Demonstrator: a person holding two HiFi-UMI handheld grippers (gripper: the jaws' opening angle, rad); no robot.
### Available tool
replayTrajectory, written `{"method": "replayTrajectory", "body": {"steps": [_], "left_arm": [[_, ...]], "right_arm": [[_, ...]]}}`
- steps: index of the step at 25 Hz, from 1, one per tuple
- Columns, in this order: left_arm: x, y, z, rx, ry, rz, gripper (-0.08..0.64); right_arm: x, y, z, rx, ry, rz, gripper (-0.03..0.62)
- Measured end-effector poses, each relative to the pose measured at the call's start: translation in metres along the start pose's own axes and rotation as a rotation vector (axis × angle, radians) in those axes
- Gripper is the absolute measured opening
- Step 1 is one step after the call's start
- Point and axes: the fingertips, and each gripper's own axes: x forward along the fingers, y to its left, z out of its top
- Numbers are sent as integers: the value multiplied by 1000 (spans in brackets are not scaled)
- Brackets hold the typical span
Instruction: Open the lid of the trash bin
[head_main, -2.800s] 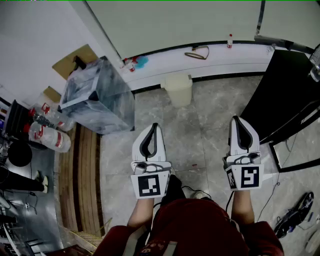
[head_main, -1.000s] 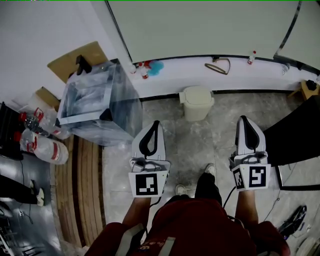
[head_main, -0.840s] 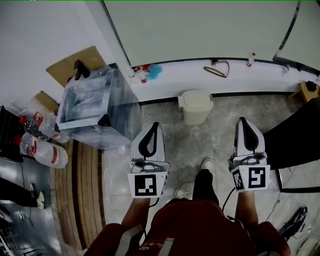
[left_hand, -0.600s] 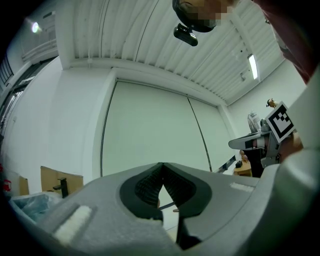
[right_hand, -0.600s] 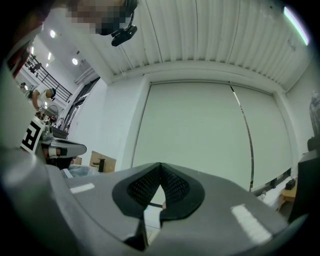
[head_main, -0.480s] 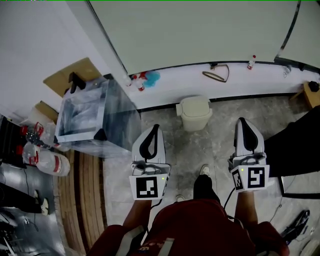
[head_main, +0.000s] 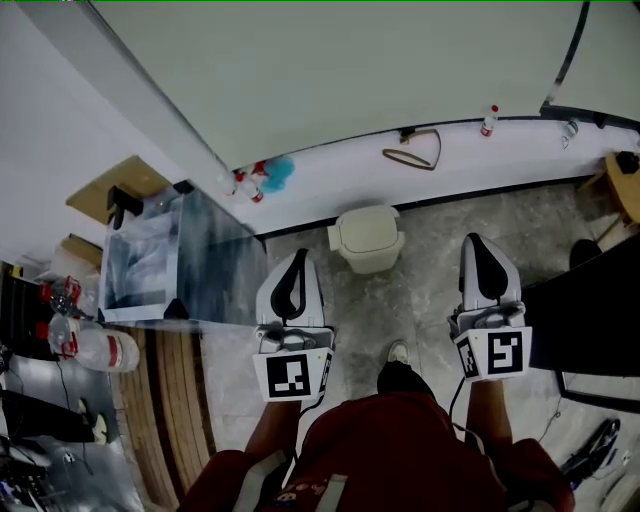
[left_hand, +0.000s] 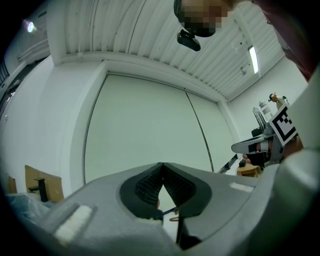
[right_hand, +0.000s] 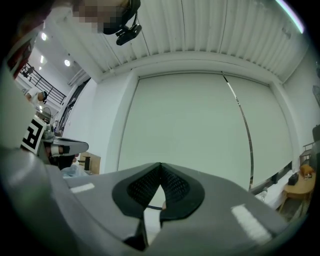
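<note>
Both the left hand-held gripper (head_main: 297, 256) and right hand-held gripper (head_main: 475, 241) are closed, empty, before the upright trash bin (head_main: 369, 256), lid (head_main: 366, 226) down.

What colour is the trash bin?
Cream, or off-white; the bin shows best in the head view.

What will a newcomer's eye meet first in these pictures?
Two white-and-black grippers, the left gripper and the right gripper, reach forward in the head view, both shut and empty. Ahead, between them, on the grey floor, stands a small cream plastic trash bin, its lid closed. A large clear plastic box sits at the left.
</note>
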Motion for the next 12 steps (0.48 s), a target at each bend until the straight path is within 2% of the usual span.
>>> {"method": "replayTrajectory", "body": {"steps": [6,12], "left_arm": [[54,-35,-10,6,11,2,5],[82,-53,-15,11,24,26,5]], "right_arm": [[22,-55,-19,22,9,-5,0],[43,-84,-34,40,29,19,0]]}}
